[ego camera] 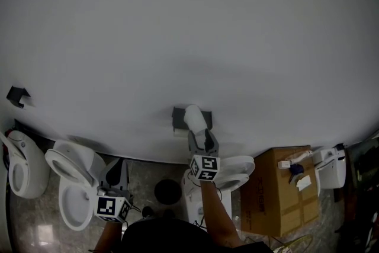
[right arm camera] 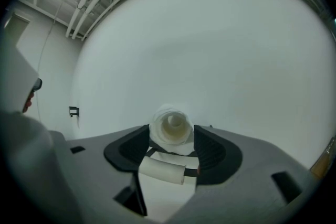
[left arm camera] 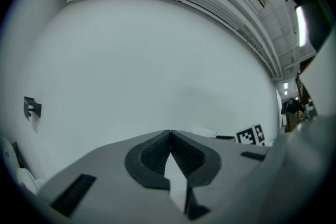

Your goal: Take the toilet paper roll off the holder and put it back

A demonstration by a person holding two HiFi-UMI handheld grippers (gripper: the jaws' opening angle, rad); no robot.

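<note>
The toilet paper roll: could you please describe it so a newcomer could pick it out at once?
On the big white wall, look low at the middle, where a dark holder is mounted. The toilet paper roll is the small white cylinder at that holder, between the jaws of the right gripper. Unlike the white toilets below, it is small and off the floor.

Quick tally: three white toilets [ego camera: 65, 163] by the wall, plus one white fixture [ego camera: 330, 166] far right that I can't identify. Two dark wall holders [ego camera: 18, 96], one toilet paper roll [ego camera: 194, 117], one cardboard box [ego camera: 275, 192], one round black thing [ego camera: 167, 191] on the floor – and two grippers, left gripper [ego camera: 120, 164] and right gripper [ego camera: 198, 130].
</note>
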